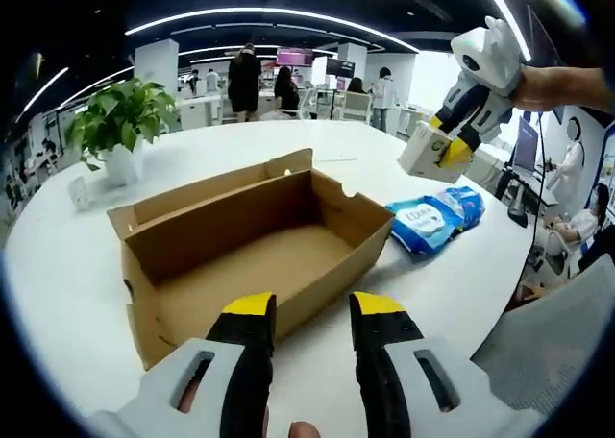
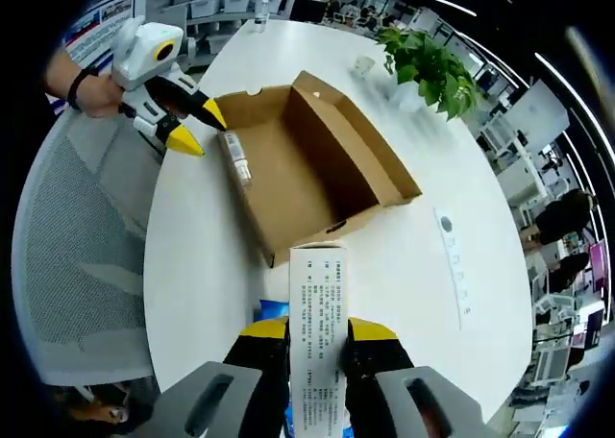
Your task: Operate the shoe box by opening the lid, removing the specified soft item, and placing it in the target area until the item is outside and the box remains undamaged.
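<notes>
Here white carton [image 2: 319, 332] clamped in right tongs [image 2: 317, 337], long axis forward.

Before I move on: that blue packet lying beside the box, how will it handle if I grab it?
The blue packet looks like a soft, glossy film pack: likely floppy and prone to sag or crumple when pinched. Its shiny wrap may be slippery. It lies flat on the white table, so rolling seems unlikely.
</notes>
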`<state>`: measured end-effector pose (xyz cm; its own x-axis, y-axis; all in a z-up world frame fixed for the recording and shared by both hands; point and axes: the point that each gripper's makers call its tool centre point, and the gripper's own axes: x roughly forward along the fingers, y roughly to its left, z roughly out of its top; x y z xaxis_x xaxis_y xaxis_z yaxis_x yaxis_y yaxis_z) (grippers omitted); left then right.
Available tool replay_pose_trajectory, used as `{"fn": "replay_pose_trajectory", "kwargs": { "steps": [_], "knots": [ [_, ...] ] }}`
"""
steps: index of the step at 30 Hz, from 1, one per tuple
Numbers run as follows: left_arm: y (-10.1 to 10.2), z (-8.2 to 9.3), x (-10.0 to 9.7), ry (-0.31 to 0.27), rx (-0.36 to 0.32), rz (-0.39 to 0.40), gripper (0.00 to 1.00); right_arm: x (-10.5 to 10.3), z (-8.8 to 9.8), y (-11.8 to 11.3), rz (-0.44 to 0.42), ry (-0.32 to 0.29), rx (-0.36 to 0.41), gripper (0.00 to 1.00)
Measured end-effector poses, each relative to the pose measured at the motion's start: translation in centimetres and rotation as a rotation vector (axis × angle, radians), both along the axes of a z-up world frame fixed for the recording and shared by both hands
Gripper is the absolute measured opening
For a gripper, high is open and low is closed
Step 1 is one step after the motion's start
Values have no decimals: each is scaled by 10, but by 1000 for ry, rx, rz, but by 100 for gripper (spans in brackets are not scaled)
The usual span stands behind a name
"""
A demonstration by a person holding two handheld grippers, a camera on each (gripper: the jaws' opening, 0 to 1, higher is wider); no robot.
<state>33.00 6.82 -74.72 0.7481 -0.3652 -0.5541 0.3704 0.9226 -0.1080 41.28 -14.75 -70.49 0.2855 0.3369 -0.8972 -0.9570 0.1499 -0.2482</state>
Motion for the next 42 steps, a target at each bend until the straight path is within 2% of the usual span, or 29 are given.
{"fn": "replay_pose_trajectory", "kwargs": {
  "steps": [12, 20, 22, 24, 30, 36, 42],
  "knots": [
    [4, -3, 0, 1, 35, 6, 31, -7, -21, -86, -106, 49, -30, 17],
    [14, -9, 1, 11, 62, 43, 31, -16, -32, -119, -137, 70, -41, 17],
    [16, -10, 1, 1, 114, 21, 32, -15, -35, -126, -137, 75, -45, 17],
    [12, -7, 0, -11, 117, 13, 32, -13, -35, -133, -125, 77, -54, 17],
    [16, -7, 1, -24, 162, 9, 32, 7, -36, -156, -100, 75, -85, 17],
    [24, -6, 2, -24, 178, 27, 32, 34, -39, -172, -73, 64, -116, 17],
    [32, -6, 2, -17, 181, 56, 32, 60, -49, -184, -48, 63, -145, 17]
  ]
}}
